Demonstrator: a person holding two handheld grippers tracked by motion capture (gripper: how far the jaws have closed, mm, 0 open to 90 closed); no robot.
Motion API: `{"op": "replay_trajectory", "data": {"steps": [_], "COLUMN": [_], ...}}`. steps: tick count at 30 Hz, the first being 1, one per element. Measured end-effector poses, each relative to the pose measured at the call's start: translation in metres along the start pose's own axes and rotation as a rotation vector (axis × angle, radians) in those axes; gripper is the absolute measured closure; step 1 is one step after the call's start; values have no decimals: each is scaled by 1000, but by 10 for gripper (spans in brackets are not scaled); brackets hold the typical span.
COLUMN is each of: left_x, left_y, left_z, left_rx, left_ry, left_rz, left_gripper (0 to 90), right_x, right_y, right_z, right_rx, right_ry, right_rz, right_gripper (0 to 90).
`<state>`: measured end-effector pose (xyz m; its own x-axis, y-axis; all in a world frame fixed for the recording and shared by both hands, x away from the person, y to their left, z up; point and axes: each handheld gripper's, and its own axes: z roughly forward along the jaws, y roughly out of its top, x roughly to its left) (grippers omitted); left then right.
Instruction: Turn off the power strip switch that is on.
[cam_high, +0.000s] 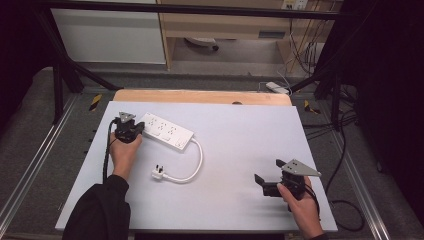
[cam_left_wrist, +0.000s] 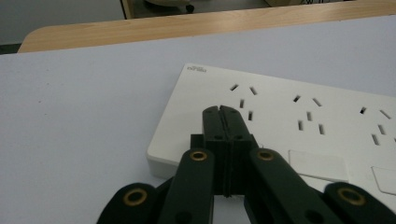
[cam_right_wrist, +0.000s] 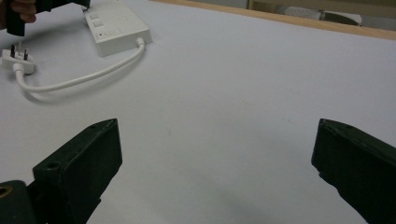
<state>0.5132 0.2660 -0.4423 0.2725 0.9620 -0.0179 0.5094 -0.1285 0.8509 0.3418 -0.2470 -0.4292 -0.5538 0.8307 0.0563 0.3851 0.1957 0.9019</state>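
**White power strip on a pale desk**

The desk (cam_high: 240, 130) has a pale grey-white top with a wooden strip along its far edge. Beyond it are grey floor, a wooden cabinet (cam_high: 225, 22) and loose cables (cam_high: 305, 50). The power strip (cam_high: 167, 131) lies at the far left of the desk, its cord (cam_high: 197, 162) curling to a plug (cam_high: 159, 173) lying nearer the person. The left gripper (cam_left_wrist: 222, 116), jaws pressed together, rests over the strip's end. The right gripper (cam_high: 267, 175) hangs with its jaws wide apart over bare desk, well apart from the strip.

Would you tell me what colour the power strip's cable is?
White, like the power strip itself; the cable shows best in the high view.
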Motion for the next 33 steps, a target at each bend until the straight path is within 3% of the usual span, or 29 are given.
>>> {"op": "replay_trajectory", "data": {"steps": [18, 33], "left_x": [2, 0], "left_y": [-1, -1], "left_z": [1, 1], "left_rx": [-4, -3], "left_ry": [4, 14], "left_rz": [-6, 24], "left_gripper": [900, 900], "right_x": [0, 0], "right_y": [0, 0], "right_z": [0, 0], "right_rx": [2, 2], "right_ry": [4, 3], "right_rz": [3, 1], "right_gripper": [22, 21]}}
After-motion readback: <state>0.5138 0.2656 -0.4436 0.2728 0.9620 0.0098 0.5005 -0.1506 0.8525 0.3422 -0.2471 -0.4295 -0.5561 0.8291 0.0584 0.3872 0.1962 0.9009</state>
